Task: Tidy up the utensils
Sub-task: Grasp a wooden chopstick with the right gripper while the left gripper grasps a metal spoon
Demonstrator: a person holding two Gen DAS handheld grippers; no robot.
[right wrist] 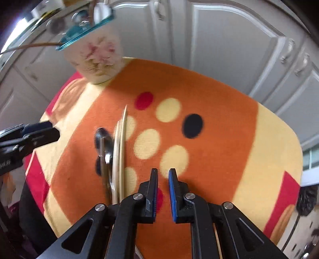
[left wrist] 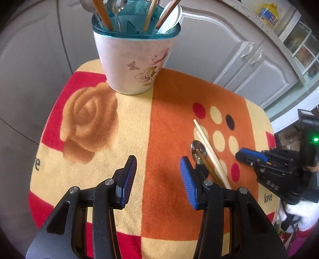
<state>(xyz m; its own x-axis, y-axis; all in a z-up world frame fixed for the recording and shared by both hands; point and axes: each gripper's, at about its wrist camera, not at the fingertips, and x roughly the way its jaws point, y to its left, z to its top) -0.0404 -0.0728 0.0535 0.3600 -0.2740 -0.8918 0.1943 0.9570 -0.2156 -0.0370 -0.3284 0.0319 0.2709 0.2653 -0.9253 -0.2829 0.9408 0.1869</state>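
A white flowered utensil holder (left wrist: 135, 59) with a teal insert stands at the far edge of the cloth, holding spoons and chopsticks. Two pale chopsticks (left wrist: 209, 151) lie side by side on the orange stripe, with a metal spoon (left wrist: 197, 151) close beside them. My left gripper (left wrist: 158, 159) hovers open and empty over the cloth, just left of these utensils. In the right wrist view the chopsticks (right wrist: 119, 155) and spoon (right wrist: 102, 139) lie left of my right gripper (right wrist: 163, 170). Its jaws are nearly together, nothing between them. The holder (right wrist: 95, 59) is far left.
A rose-and-dots patterned cloth (left wrist: 99, 123) covers the small table, whose edges drop off on every side. Grey cabinet doors (left wrist: 229, 51) stand behind. A yellow bottle (left wrist: 268, 14) sits on the counter. A white-gloved hand (left wrist: 299, 215) holds the right gripper (left wrist: 238, 155).
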